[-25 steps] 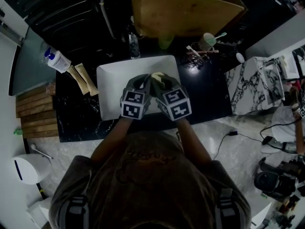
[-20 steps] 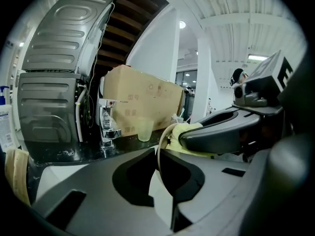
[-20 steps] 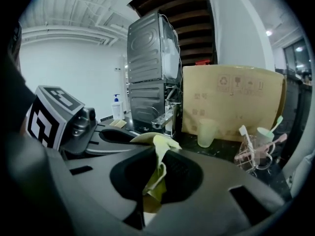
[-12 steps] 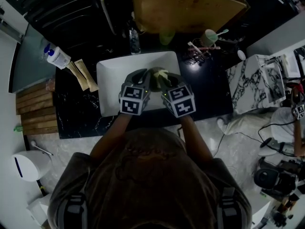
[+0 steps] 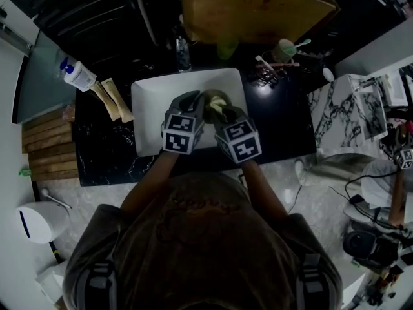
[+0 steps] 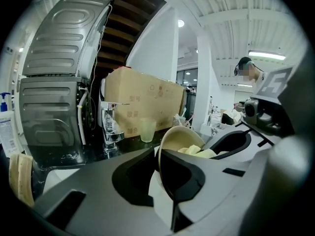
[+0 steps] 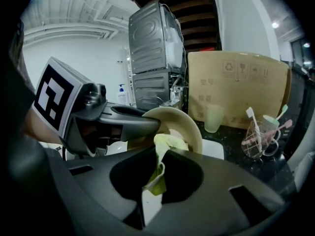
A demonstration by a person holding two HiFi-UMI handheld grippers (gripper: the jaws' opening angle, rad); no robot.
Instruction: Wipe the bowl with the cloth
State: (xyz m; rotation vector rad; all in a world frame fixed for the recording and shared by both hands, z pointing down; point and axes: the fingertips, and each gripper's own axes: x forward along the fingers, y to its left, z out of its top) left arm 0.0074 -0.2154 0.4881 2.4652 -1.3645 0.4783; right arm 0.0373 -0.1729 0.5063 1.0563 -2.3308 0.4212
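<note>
Over the white sink basin (image 5: 147, 112), my left gripper (image 5: 195, 106) is shut on the rim of a cream bowl (image 5: 215, 99), which tilts on its side. In the left gripper view the bowl's (image 6: 183, 135) edge is clamped between the jaws of the left gripper (image 6: 160, 157). My right gripper (image 5: 221, 113) is shut on a yellow-green cloth (image 5: 219, 107). The right gripper view shows the cloth (image 7: 166, 145) running from the right gripper (image 7: 157, 175) up into the bowl (image 7: 184, 123), pressed against its inside. The cloth (image 6: 198, 152) also shows inside the bowl from the left.
A chrome faucet (image 6: 109, 126), a pale green cup (image 6: 147, 130) and a cardboard box (image 6: 145, 102) stand behind the sink. A glass with toothbrushes (image 7: 259, 137) stands at the right on the black counter (image 5: 281, 131). A soap bottle (image 5: 78, 78) and wooden boards (image 5: 46, 152) lie at the left.
Both grippers have shifted slightly away from me over the basin. The right gripper has moved a little with the cloth inside the bowl; both grips are unchanged.
</note>
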